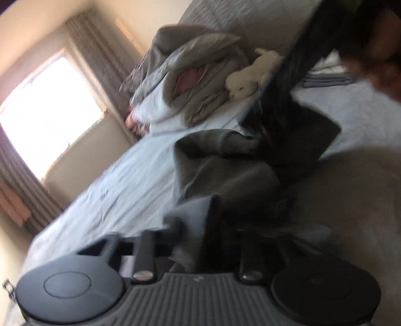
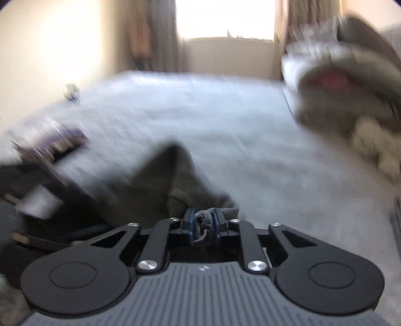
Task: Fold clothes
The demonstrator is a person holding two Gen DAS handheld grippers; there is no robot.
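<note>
Currently my right claw [image 2: 206, 223] is pinching a bunched edge of the grey garment [image 2: 173, 175] on the bed [image 2: 200, 112]; my left claw [image 1: 200, 225] is narrowed onto that garment's other end, blurred.

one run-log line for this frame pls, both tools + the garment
left tool: shut on grey garment | right tool: shut on grey garment | garment: crumpled on bed, not yet folded | view: motion blur

Both views motion-blurred; window [image 2: 225, 18] overexposed, backlighting the room; fisheye-bent edges

grey garment [image 1: 225, 175] on bed [image 1: 112, 190]
</note>
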